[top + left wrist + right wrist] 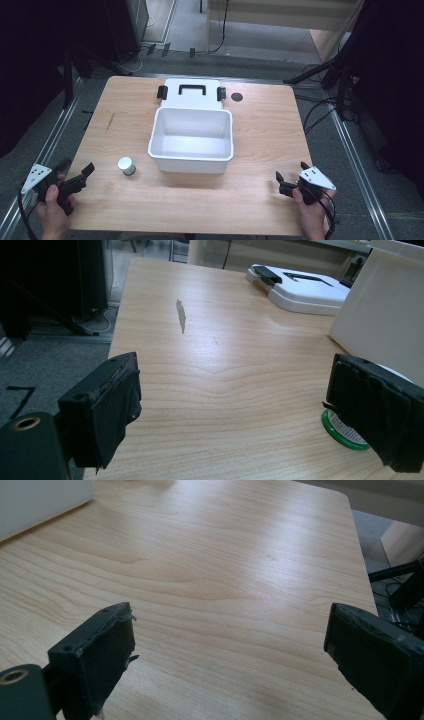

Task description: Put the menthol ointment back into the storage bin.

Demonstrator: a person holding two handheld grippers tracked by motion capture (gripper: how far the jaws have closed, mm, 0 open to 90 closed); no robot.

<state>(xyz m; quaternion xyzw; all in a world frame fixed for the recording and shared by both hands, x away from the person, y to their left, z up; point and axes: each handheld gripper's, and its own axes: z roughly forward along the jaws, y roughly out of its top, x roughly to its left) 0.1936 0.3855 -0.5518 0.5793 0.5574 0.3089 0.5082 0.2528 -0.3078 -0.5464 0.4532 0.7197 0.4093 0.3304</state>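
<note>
A white open box (191, 140) stands in the middle of the wooden table (260, 130), its lid (192, 93) with a black handle lying flat behind it. A small white-capped jar (126, 165) with a green base stands left of the box's front corner. My left gripper (76, 167) rests at the table's front left, open, with nothing between its jaws; in the left gripper view the jar (345, 432) peeks out behind the right jaw, beside the box wall (385, 315). At the front right, my right gripper (291, 172) is open over bare wood.
A small dark round mark (237, 97) sits on the table right of the lid. A grey smear (180, 315) marks the wood at the left. Metal rails (357, 170) and cables run along the floor on both sides of the table.
</note>
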